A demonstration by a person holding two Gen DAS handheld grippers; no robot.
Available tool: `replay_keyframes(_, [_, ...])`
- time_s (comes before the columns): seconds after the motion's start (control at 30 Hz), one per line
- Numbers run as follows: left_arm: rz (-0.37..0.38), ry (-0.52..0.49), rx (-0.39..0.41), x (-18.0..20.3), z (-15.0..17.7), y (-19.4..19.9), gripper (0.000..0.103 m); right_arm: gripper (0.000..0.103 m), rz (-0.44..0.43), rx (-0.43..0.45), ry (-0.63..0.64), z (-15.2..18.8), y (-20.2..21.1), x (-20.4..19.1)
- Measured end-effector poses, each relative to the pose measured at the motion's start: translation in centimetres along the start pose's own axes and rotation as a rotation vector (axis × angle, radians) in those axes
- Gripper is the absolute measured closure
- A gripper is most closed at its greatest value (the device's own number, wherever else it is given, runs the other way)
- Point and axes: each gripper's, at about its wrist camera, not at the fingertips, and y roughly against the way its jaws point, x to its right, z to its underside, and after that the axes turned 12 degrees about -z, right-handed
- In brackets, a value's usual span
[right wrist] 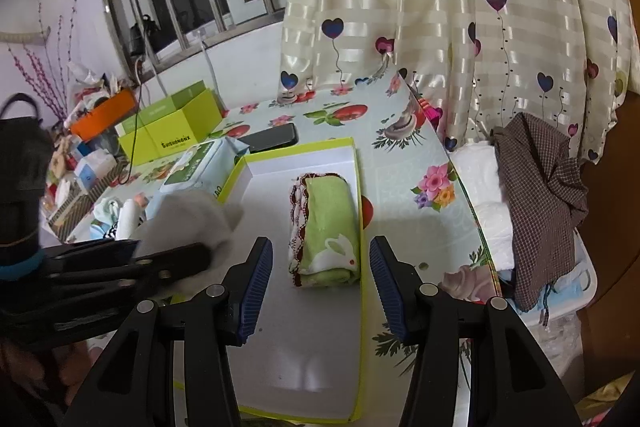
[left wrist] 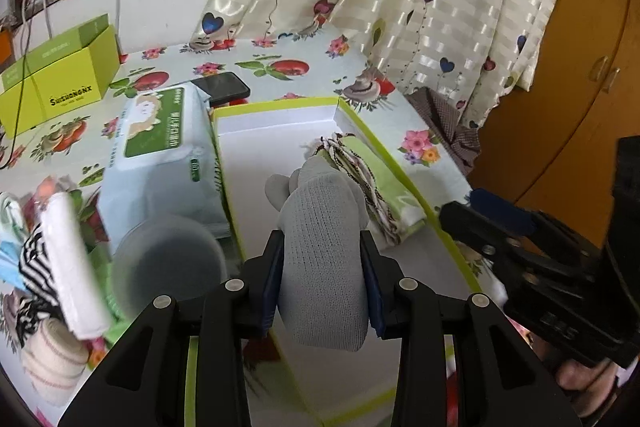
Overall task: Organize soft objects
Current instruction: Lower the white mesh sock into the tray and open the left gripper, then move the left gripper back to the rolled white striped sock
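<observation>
Close in, the left gripper (left wrist: 322, 279) is clamped on a grey sock (left wrist: 324, 251), both pads pressing its sides, the bundle bulging past the fingers with loose ends poking forward

Tray (right wrist: 360, 187) as landmark: white shallow box lid with lime edge, on the flowered tablecloth (right wrist: 404, 163). Sock hangs over the tray's near half, not yet set down

Right gripper (right wrist: 321, 283) spread wide with nothing between the jaws, over the tray's near right part

Green rabbit towel (right wrist: 328, 223), rolled, lies inside the tray against its right wall

Risks, as judged:
- sock is limp; released high it may unroll or flop over the tray's left wall
- set too far right, it lands on the towel
- the two grippers sit near each other over the tray; could knock

Pose: left gripper angled steeply down toward the tray floor; right tilted down less, aimed along the towel

Beyond the tray's left wall: wipes pack (left wrist: 160, 131), then a dark phone (left wrist: 222, 87)
</observation>
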Motion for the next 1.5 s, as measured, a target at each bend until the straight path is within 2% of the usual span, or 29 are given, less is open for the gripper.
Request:
replay_keyframes(0.2, [0.027, -0.019, -0.038, 0.7, 0.2, -1.7, 0.062, 0.053, 0.007, 0.015, -0.006, 0.0, 0.7, 0.5])
replay_keyframes(0.73, [0.062, -0.032, -0.006, 0.5, 0.3, 0.2, 0.057, 0.052, 0.027, 0.037, 0.029, -0.1, 3.2, -1.4])
replay_keyframes(1.07, [0.112, 0.003, 0.057, -0.5, 0.9, 4.5, 0.057, 0.052, 0.034, 0.044, 0.047, 0.0, 5.0, -3.1])
replay_keyframes(1.5, [0.107, 0.018, 0.127, -2.9, 2.8, 9.4, 0.057, 0.052, 0.0, 0.017, 0.112, 0.5, 5.5, -7.5])
